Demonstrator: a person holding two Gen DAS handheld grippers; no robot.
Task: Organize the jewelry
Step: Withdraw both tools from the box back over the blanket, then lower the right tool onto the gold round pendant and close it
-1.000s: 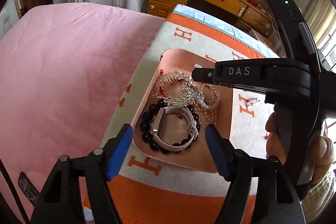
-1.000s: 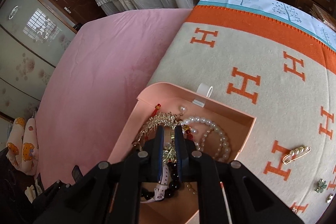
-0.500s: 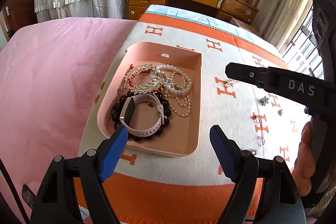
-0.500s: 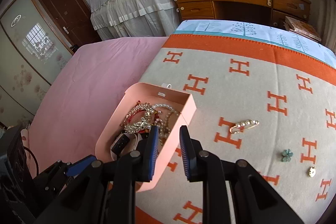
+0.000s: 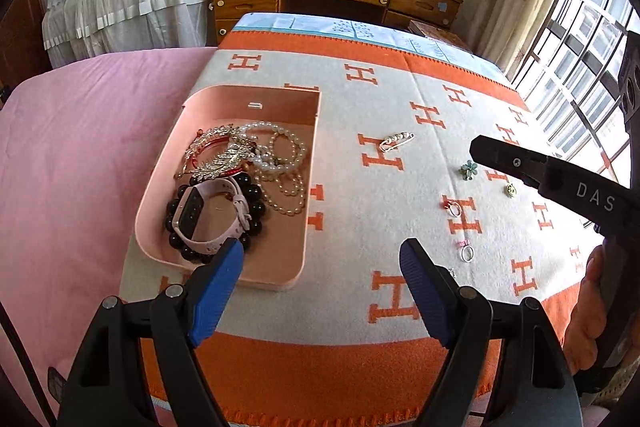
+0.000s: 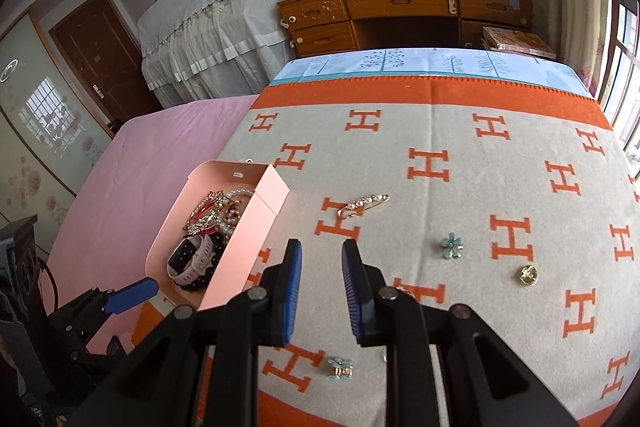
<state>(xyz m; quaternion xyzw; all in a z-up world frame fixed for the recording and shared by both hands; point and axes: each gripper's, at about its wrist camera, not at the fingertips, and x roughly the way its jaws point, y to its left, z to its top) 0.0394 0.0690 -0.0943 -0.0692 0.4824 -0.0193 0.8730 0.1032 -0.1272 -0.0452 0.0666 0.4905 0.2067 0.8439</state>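
A pink tray (image 5: pixel 308 187) (image 6: pixel 264 211) on the blanket holds a white smartwatch (image 5: pixel 200 215), black beads, pearls and a gold hairpiece (image 5: pixel 224 151). Loose on the blanket lie a pearl pin (image 5: pixel 396 141) (image 6: pixel 362 205), a teal flower (image 5: pixel 469 169) (image 6: pixel 452 246), a gold stud (image 6: pixel 528 273), rings (image 5: pixel 466 253) and a small teal clip (image 6: pixel 340 367). My left gripper (image 5: pixel 322 263) is open and empty at the tray's near right corner. My right gripper (image 6: pixel 322 267) is slightly open and empty above the blanket right of the tray.
The orange-and-grey H-patterned blanket (image 6: pixel 440 131) covers a bed beside a pink sheet (image 5: pixel 80 131). A wooden desk (image 6: pixel 400 7) stands beyond the far edge. A window (image 5: pixel 592 75) is at the right.
Both grippers have pulled back and swung right from the tray. My right gripper, shut over the tray's jewelry a second ago, has opened slightly and hangs over the blanket.
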